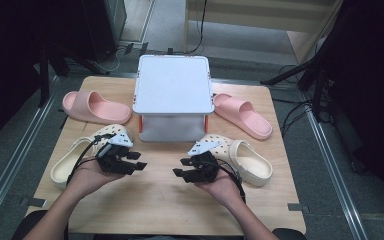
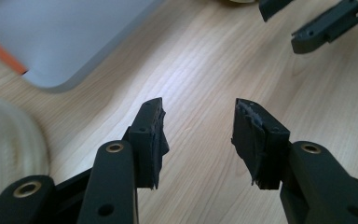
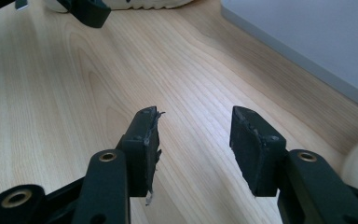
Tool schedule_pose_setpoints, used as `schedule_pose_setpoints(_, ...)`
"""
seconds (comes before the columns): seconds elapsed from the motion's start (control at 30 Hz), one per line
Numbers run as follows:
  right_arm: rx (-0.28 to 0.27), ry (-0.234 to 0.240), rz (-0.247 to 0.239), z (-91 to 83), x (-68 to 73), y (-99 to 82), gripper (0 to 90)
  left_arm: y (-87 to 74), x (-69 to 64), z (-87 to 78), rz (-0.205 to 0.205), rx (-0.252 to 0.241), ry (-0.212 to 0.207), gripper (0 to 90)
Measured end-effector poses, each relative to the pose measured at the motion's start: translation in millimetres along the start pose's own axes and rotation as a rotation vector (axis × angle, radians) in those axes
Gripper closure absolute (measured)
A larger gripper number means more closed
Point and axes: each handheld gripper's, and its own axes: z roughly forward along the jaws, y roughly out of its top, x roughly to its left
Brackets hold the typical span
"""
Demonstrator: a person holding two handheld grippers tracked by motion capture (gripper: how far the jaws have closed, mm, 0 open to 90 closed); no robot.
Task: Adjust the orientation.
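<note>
Two hands hold black grippers over the front middle of the wooden table (image 1: 160, 205). My left gripper (image 1: 141, 160) points right, jaws apart, nothing between them; in the left gripper view the left gripper (image 2: 198, 135) frames bare wood. My right gripper (image 1: 178, 167) points left toward it, also open and empty, and the right gripper (image 3: 193, 140) shows wood between its worn pads. A cream clog (image 1: 80, 152) lies behind the left hand, another cream clog (image 1: 245, 159) beside the right hand. Pink slides lie at the back left (image 1: 95, 107) and back right (image 1: 242, 115).
A white two-tier stand with orange posts (image 1: 173, 85) occupies the table's back centre, its lower shelf (image 1: 172, 129) open toward me. The other gripper's jaws (image 2: 326, 25) show at the top right of the left gripper view. Dark equipment stands surround the table.
</note>
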Motion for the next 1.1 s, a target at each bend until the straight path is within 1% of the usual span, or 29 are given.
schedule_pose_setpoints(0.1, 0.014, 0.006, -0.007, 4.8, 1.0, 2.5, 52.4, -4.8, -0.8, -2.4, -0.015, 0.015, 0.012, 49.9)
schedule_pose_setpoints(0.13, 0.020, 0.008, -0.011, 6.5, 1.3, 3.3, 52.3, -6.1, -1.0, -2.7, -0.019, 0.020, 0.023, 48.6)
schedule_pose_setpoints(0.17, 0.020, 0.008, -0.011, 6.5, 1.3, 3.3, 52.3, -6.1, -1.0, -2.7, -0.019, 0.020, 0.023, 47.5)
schedule_pose_setpoints(0.2, 0.038, 0.012, -0.020, 11.5, 2.4, 5.1, 51.7, -8.0, -1.3, -3.5, -0.037, 0.026, 0.037, 47.0)
schedule_pose_setpoints(0.23, 0.043, 0.015, -0.024, 12.7, 2.9, 5.9, 51.7, -8.8, -1.9, -3.9, -0.040, 0.021, 0.041, 46.8)
schedule_pose_setpoints(0.27, 0.046, 0.018, -0.028, 14.1, 3.2, 7.0, 51.6, -9.6, -2.1, -4.9, -0.033, 0.021, 0.044, 46.8)
schedule_pose_setpoints(0.3, 0.047, 0.023, -0.030, 14.7, 3.2, 8.3, 51.7, -10.5, -3.2, -5.7, -0.039, 0.021, 0.044, 46.8)
schedule_pose_setpoints(0.37, 0.048, 0.024, -0.029, 14.7, 3.1, 9.4, 51.7, -11.5, -3.2, -6.8, -0.034, 0.023, 0.048, 46.8)
schedule_pose_setpoints(0.47, 0.034, 0.026, -0.022, 10.0, -1.3, 13.2, 51.7, -16.8, -4.7, -9.9, -0.044, 0.028, 0.043, 46.8)
schedule_pose_setpoints(0.63, 0.025, 0.027, -0.003, 5.9, -8.2, 16.6, 51.7, -22.0, -6.1, -13.0, -0.048, 0.035, 0.052, 46.0)
schedule_pose_setpoints(0.83, 0.036, 0.040, -0.015, 9.4, -8.1, 20.5, 51.7, -26.8, -6.6, -19.0, -0.072, 0.026, 0.056, 45.4)
schedule_pose_setpoints(0.9, 0.045, 0.040, -0.023, 10.3, -7.9, 21.3, 51.7, -28.2, -5.6, -21.2, -0.084, 0.022, 0.061, 44.9)
schedule_pose_setpoints(1.0, 0.044, 0.045, -0.029, 10.3, -8.8, 22.1, 51.6, -30.2, -4.4, -24.6, -0.098, 0.018, 0.075, 44.6)
schedule_pose_setpoints(1.07, 0.047, 0.044, -0.023, 9.1, -9.4, 22.4, 51.6, -31.8, -3.8, -27.4, -0.102, 0.016, 0.080, 44.9)
schedule_pose_setpoints(1.1, 0.048, 0.045, -0.025, 8.4, -10.0, 22.4, 51.6, -32.7, -3.8, -28.8, -0.111, 0.015, 0.083, 45.0)
